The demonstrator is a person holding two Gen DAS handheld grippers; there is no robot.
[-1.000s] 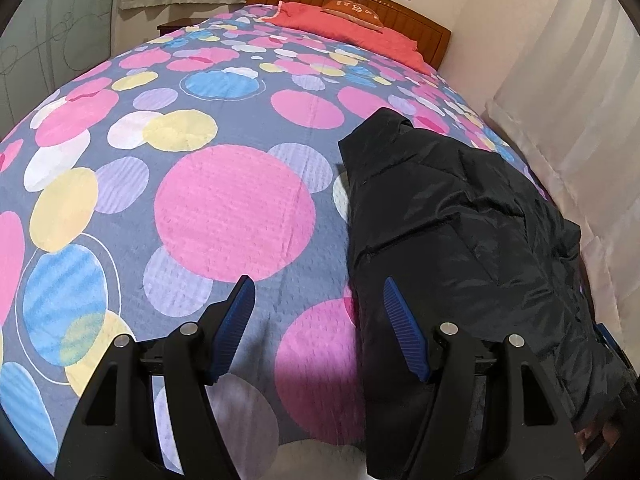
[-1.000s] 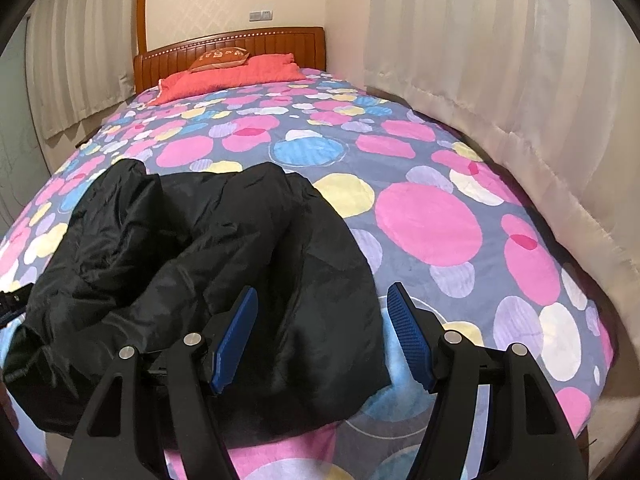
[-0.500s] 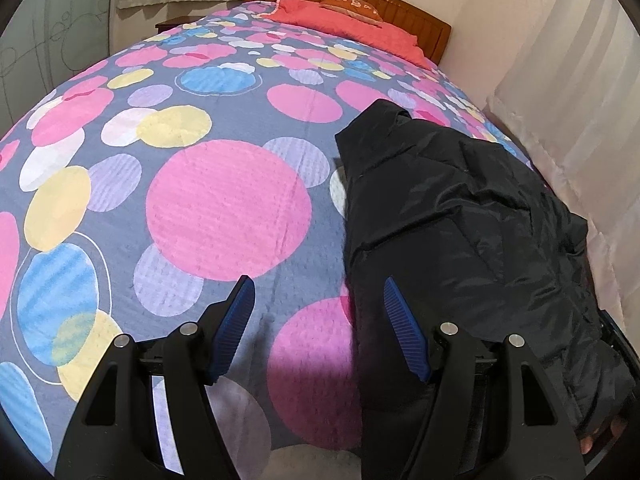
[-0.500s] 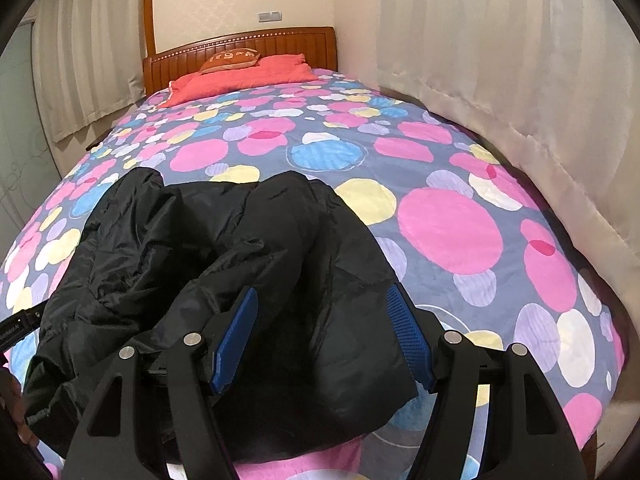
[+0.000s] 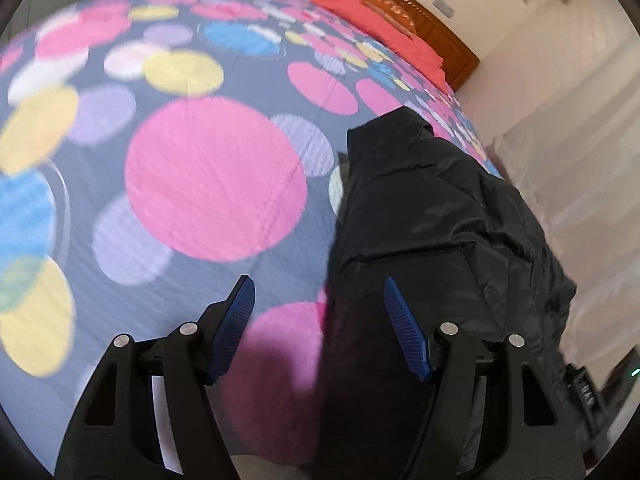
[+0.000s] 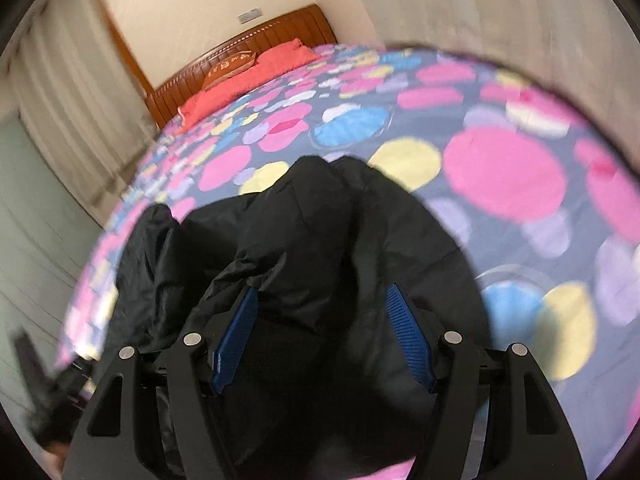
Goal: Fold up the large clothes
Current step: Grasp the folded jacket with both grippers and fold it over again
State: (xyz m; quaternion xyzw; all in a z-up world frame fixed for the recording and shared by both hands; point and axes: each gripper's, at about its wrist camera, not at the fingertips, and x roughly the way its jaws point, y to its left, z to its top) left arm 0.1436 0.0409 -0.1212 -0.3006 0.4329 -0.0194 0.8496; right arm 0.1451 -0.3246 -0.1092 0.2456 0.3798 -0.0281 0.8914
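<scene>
While the jacket lies crumpled on the bed, left gripper and right gripper hover spread, holding nothing.

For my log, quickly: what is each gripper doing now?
Left gripper: open, holding nothing.
Right gripper: open over the black jacket, holding nothing.

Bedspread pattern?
Grey-blue bedspread with pink, yellow, blue and lilac circles; clearest in the left wrist view.
</scene>
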